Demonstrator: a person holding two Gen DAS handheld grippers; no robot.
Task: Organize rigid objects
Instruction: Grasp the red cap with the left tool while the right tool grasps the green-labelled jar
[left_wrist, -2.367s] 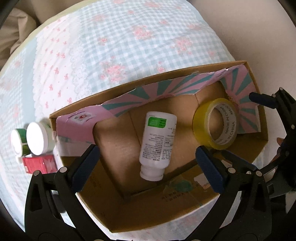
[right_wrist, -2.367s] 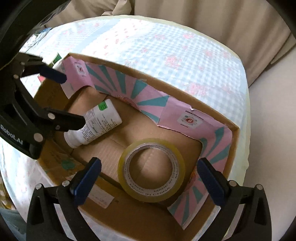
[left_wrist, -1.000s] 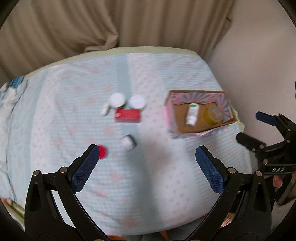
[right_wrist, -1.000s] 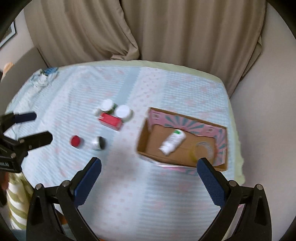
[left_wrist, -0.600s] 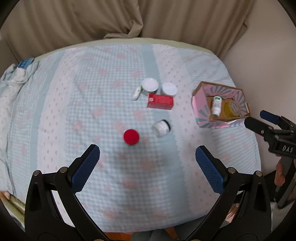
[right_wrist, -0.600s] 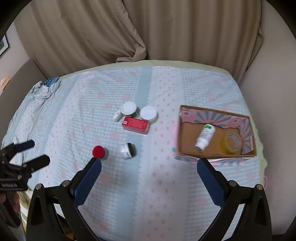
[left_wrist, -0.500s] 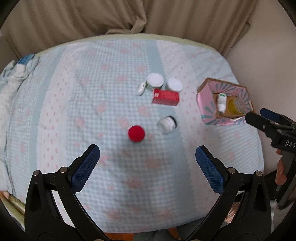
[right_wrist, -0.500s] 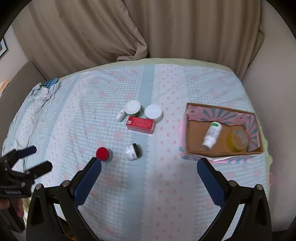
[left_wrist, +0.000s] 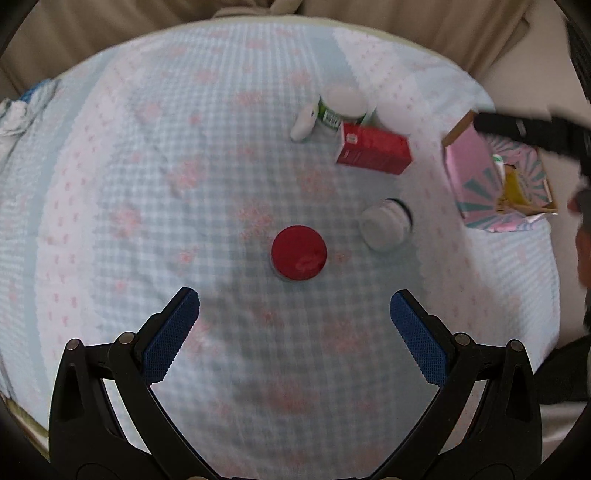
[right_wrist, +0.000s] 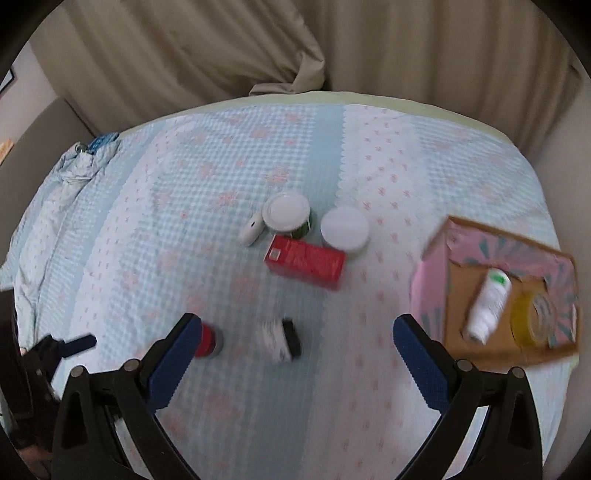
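You have pulled both grippers away from the box (right_wrist: 495, 295); now your left gripper (left_wrist: 294, 317) hovers open before the red-capped jar (left_wrist: 298, 252), the right gripper (right_wrist: 291, 343) open too.

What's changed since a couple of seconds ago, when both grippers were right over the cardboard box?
Both grippers pulled back from the cardboard box. The left gripper then dropped toward the red-capped jar, jaws open and empty; the right gripper is also open. Nothing was grasped. White bottle and tape roll stay in the box, and the loose items are unmoved.
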